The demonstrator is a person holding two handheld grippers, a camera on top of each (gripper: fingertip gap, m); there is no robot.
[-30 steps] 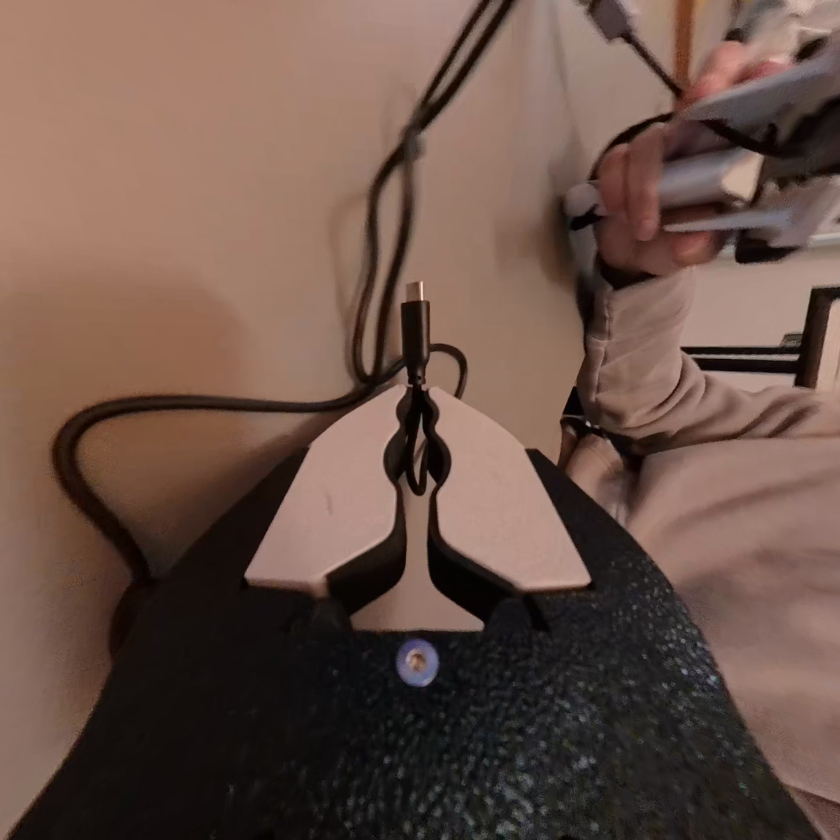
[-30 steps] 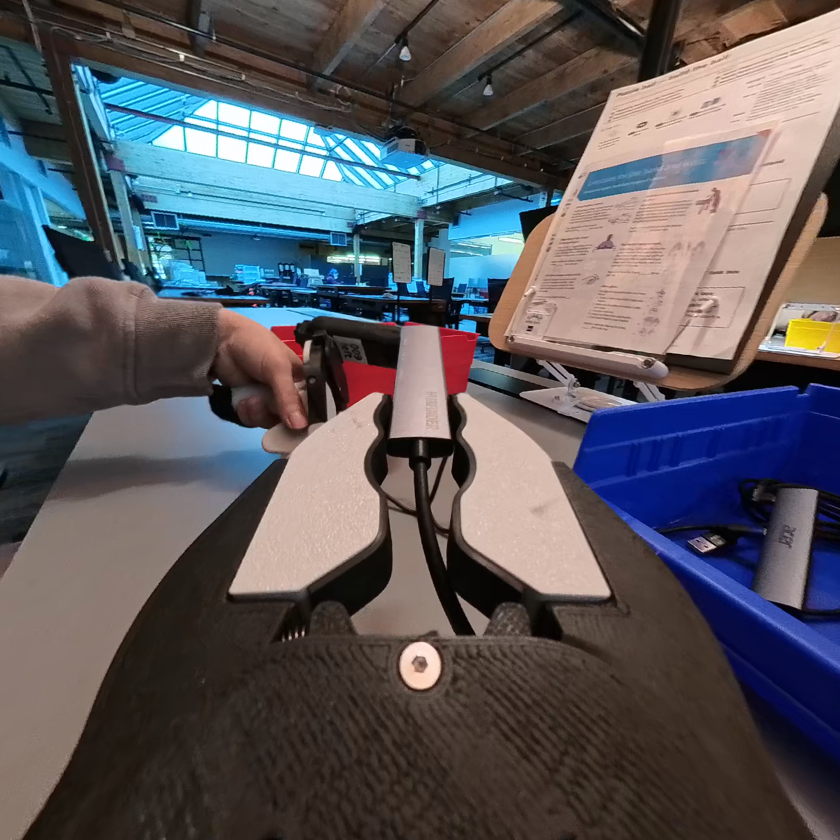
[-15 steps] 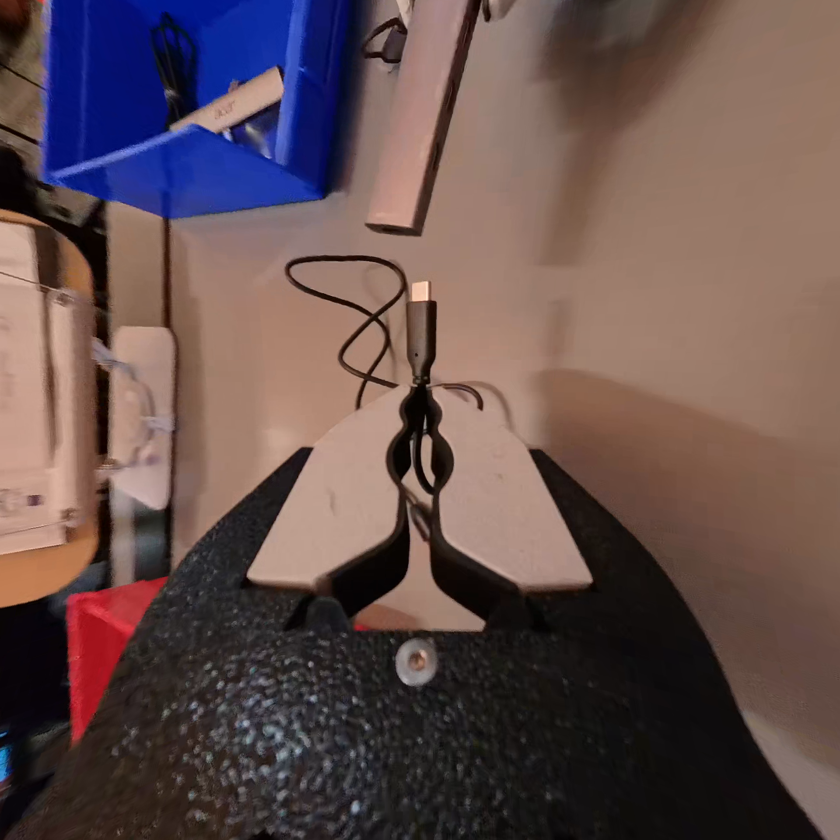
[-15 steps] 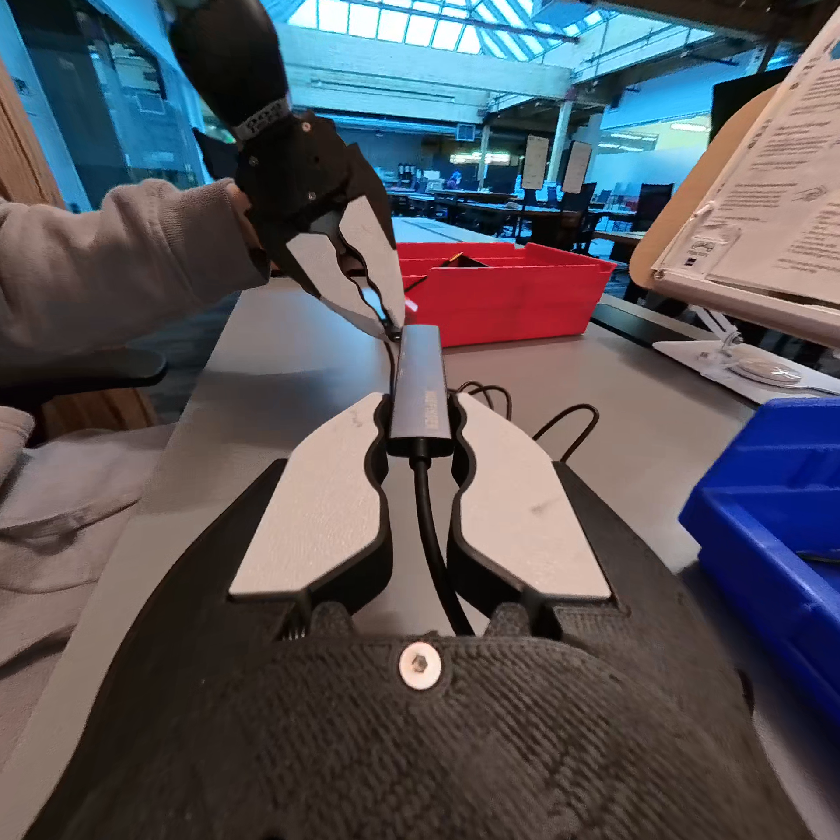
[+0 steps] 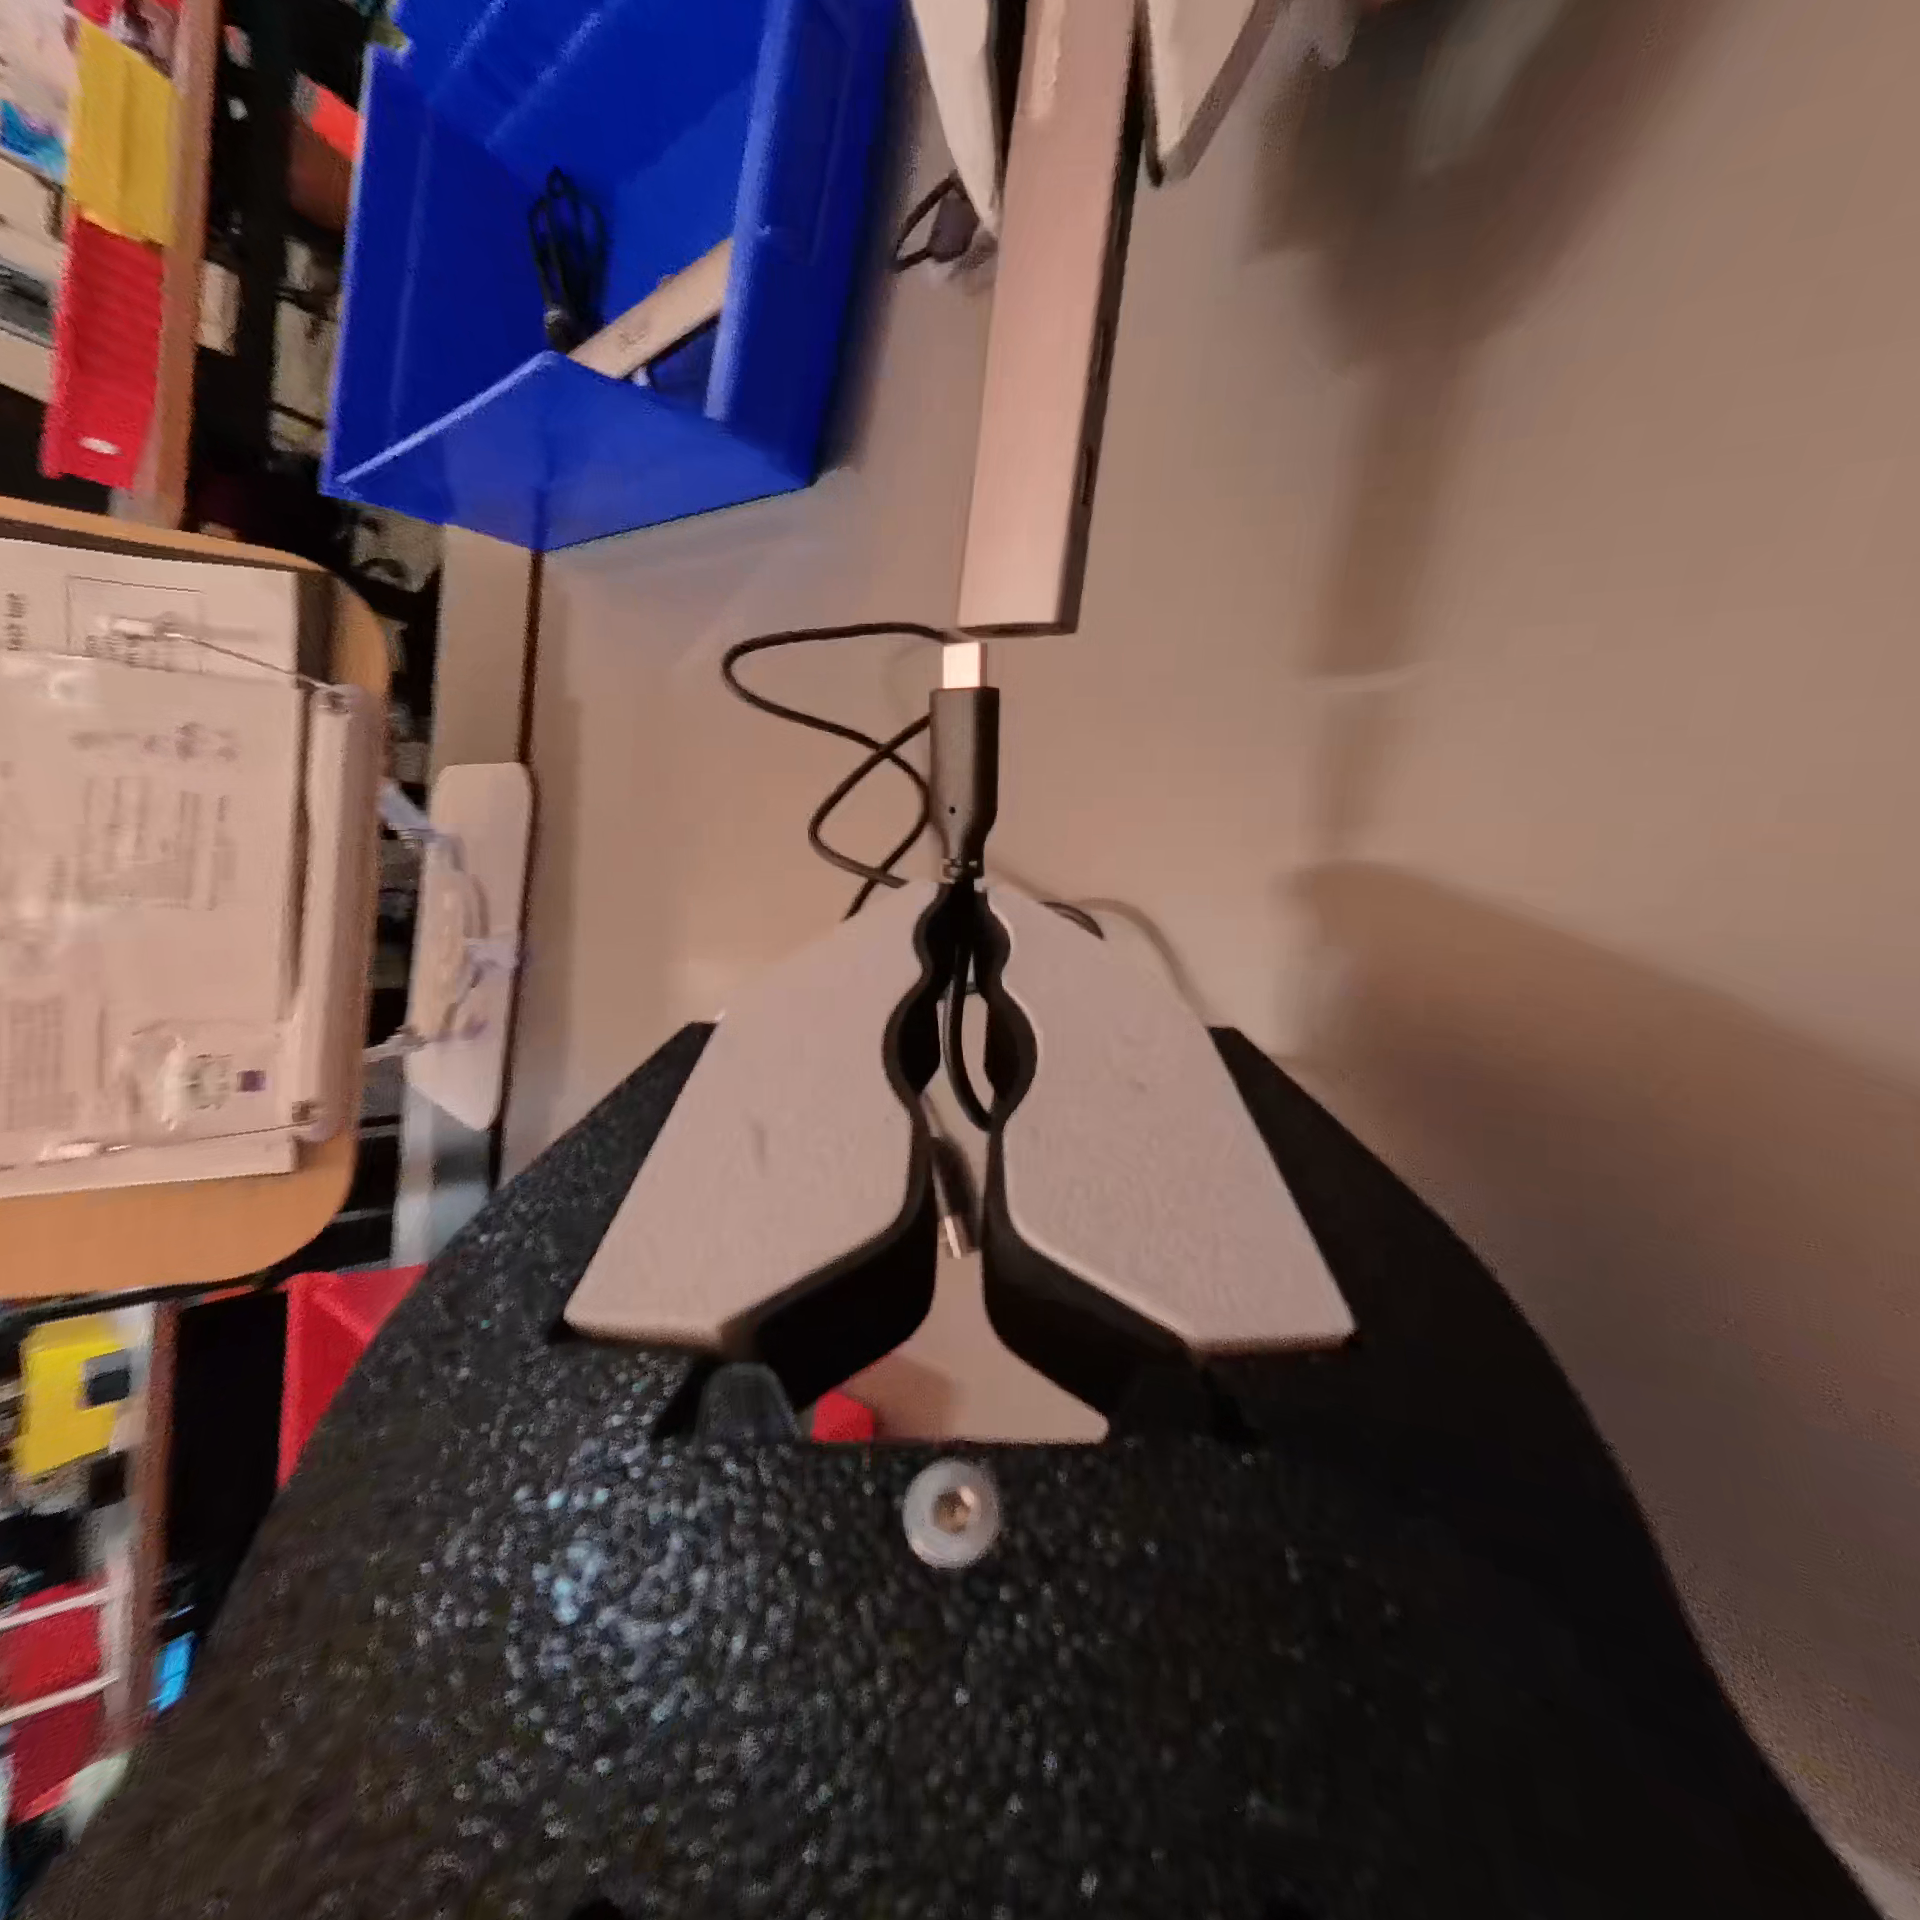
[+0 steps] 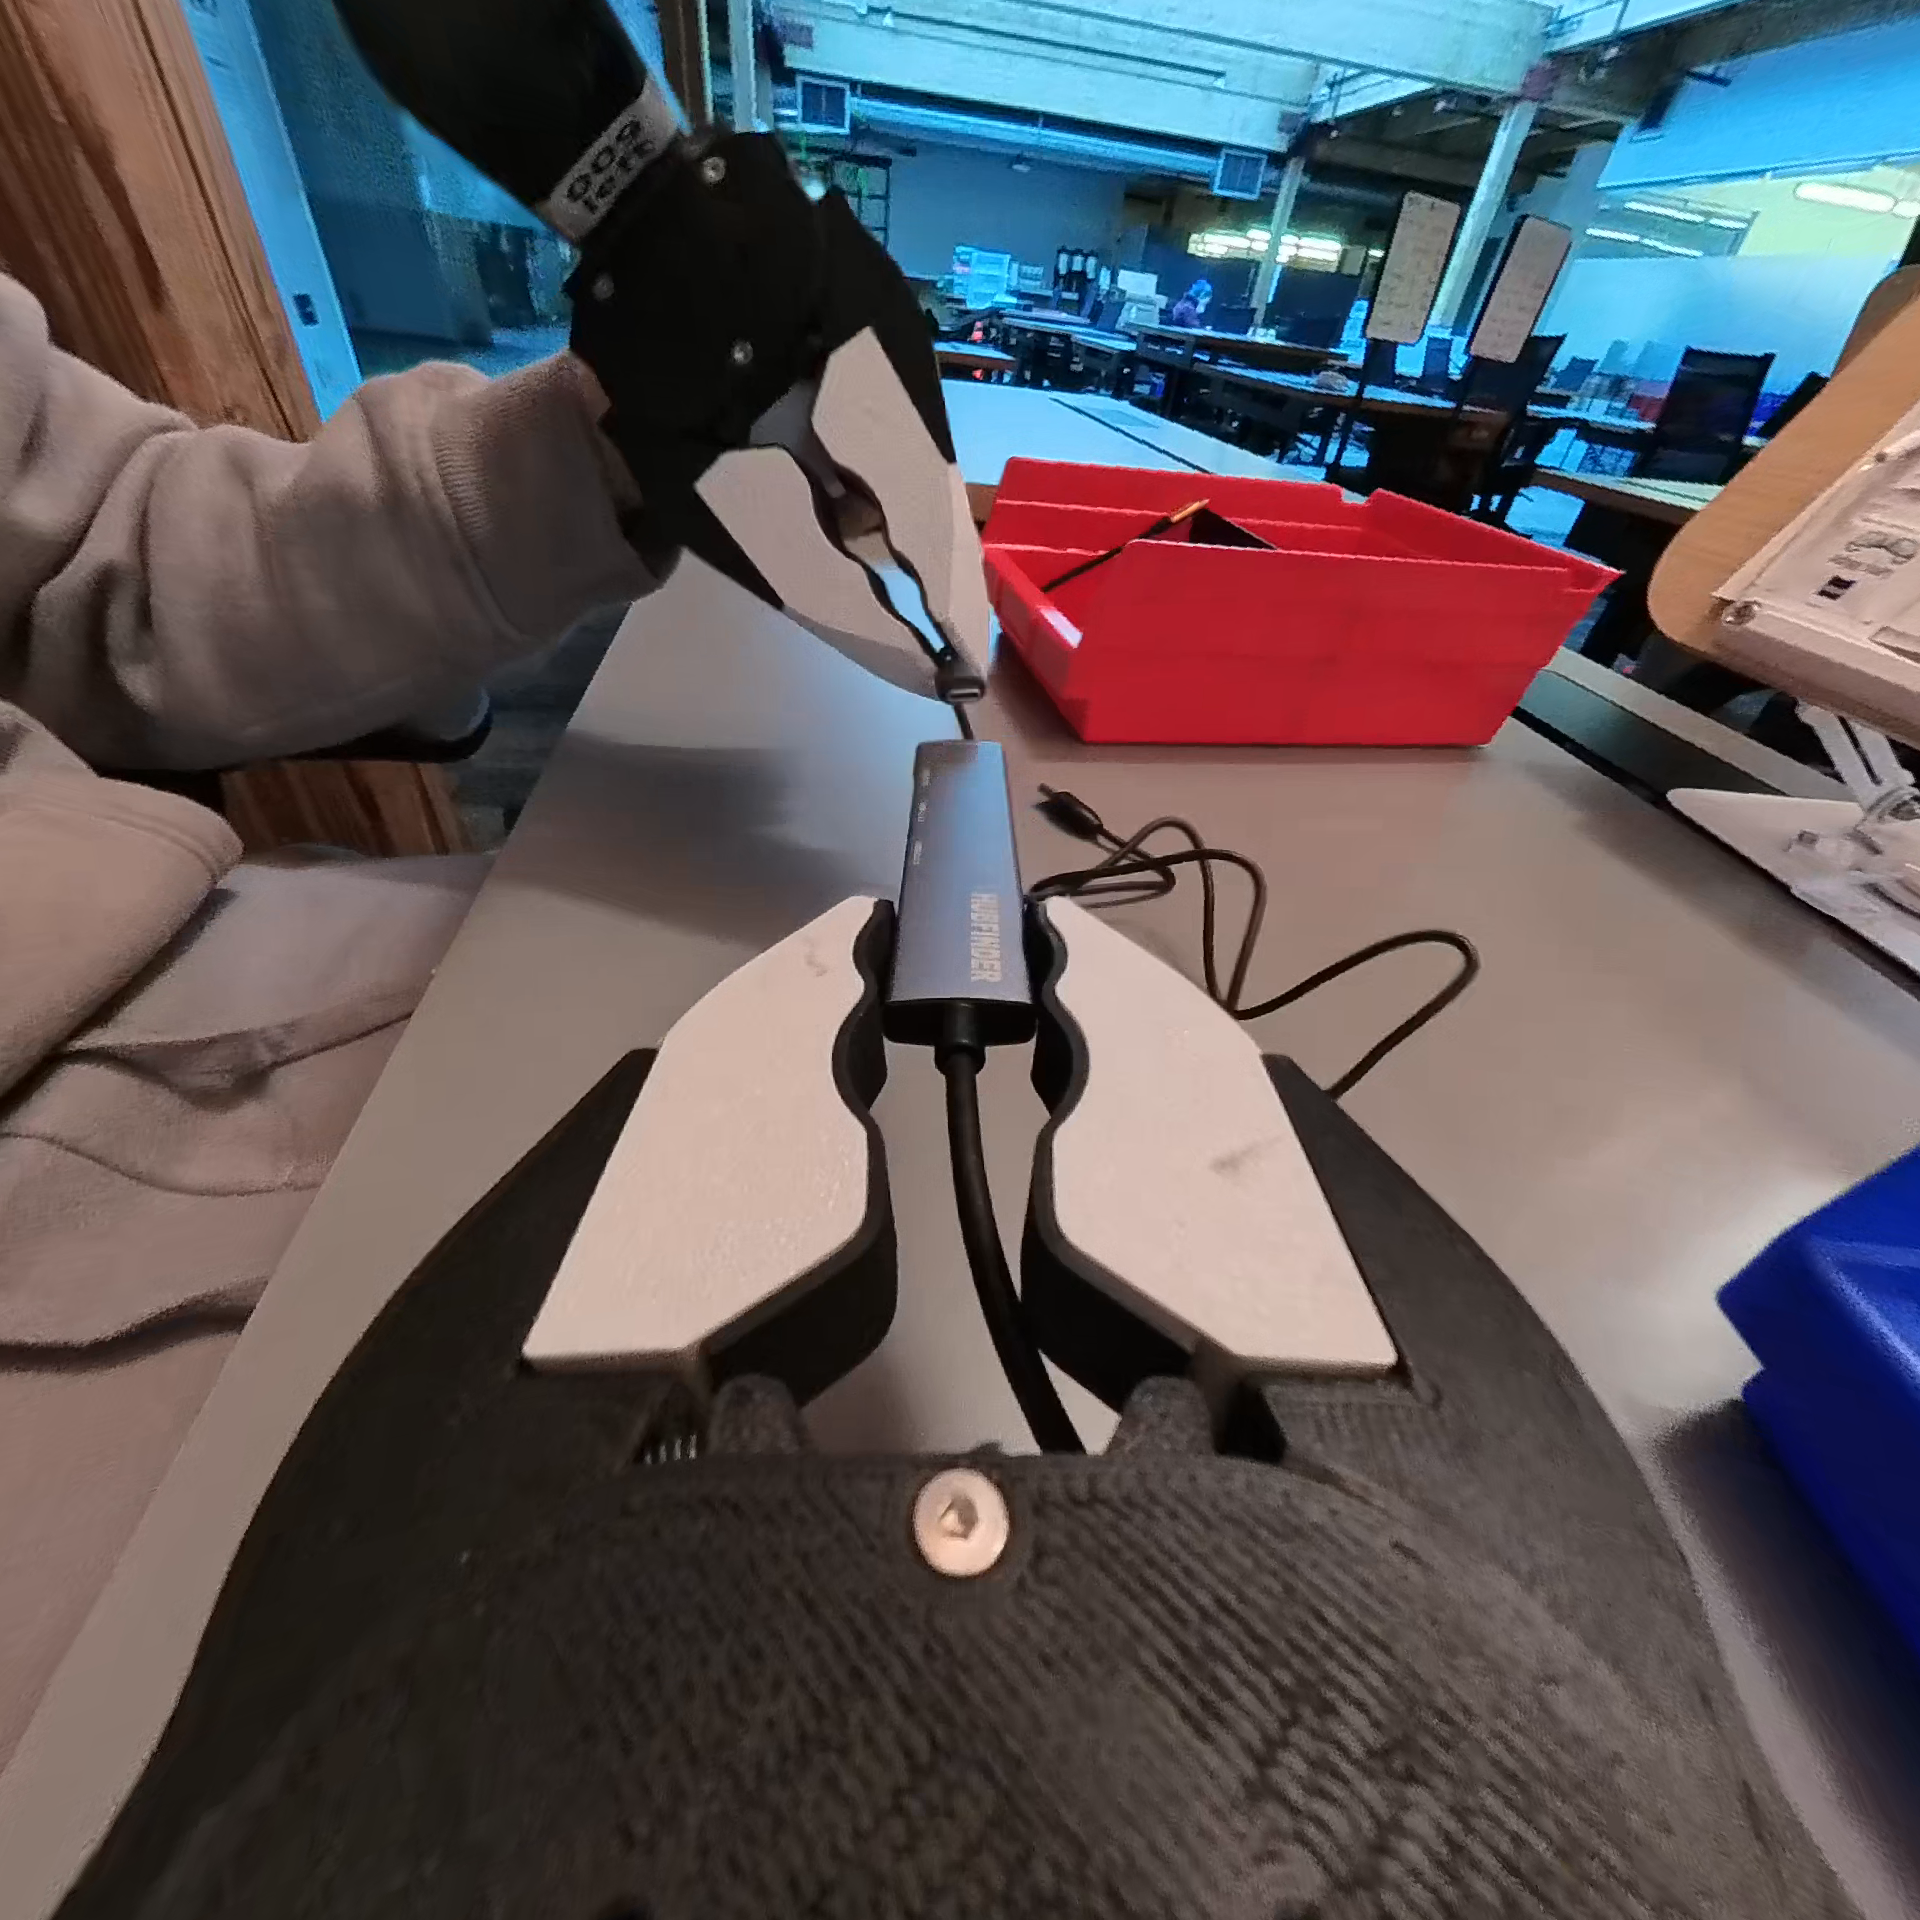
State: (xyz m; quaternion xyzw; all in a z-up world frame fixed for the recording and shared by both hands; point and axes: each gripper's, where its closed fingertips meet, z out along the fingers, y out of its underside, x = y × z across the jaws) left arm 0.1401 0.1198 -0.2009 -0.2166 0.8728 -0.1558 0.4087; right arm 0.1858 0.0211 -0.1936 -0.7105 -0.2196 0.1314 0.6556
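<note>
My left gripper (image 5: 961, 891) is shut on the thin black cable just behind its plug (image 5: 964, 764). The plug's metal tip points at the end face of a grey metal hub (image 5: 1049, 343) and stands just short of it. My right gripper (image 6: 961, 909) is shut on that hub (image 6: 958, 883) at its cable end and holds it level above the grey table (image 6: 1455, 1091). In the right wrist view the left gripper (image 6: 935, 665) comes in from the upper left, its plug (image 6: 961, 686) a little above the hub's far end.
A red bin (image 6: 1288, 613) stands on the table behind the hub. A blue bin (image 5: 582, 281) holds another hub and cable. A slack black cable (image 6: 1247, 935) lies on the table. A document stand (image 5: 156, 883) is at the side. A person's sleeve (image 6: 260, 561) is at left. The gap from one gripper's tips to the other's is roughly 12 cm.
The left gripper has swung round and brought the plug close up to the hub's end. The right gripper has tilted down, holding the hub over the table.
</note>
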